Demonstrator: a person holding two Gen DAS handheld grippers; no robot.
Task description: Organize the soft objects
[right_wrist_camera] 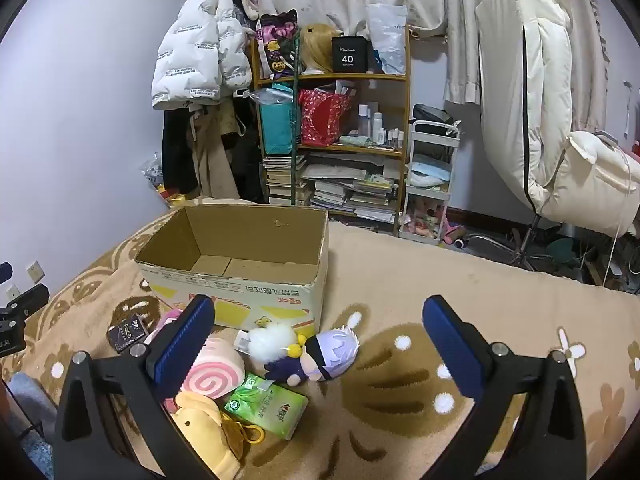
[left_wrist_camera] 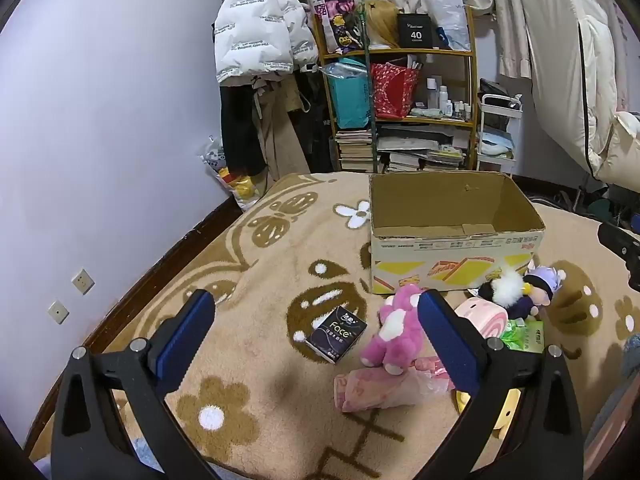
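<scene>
The left gripper (left_wrist_camera: 316, 320) and the right gripper (right_wrist_camera: 318, 326) both hang with fingers wide apart, holding nothing. The box (left_wrist_camera: 456, 256) stands open on the blanket (left_wrist_camera: 248, 364). Just in front of it lie the pink bear (left_wrist_camera: 394, 332), the doll (right_wrist_camera: 316, 358), the roll cushion (right_wrist_camera: 212, 376) and the green pack (right_wrist_camera: 266, 404), close together.

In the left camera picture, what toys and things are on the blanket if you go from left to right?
Black tissue pack → pink plush bear → pink swirl-roll plush → doll with the pale purple hair. Both grippers hang open above them, holding nothing.
</scene>
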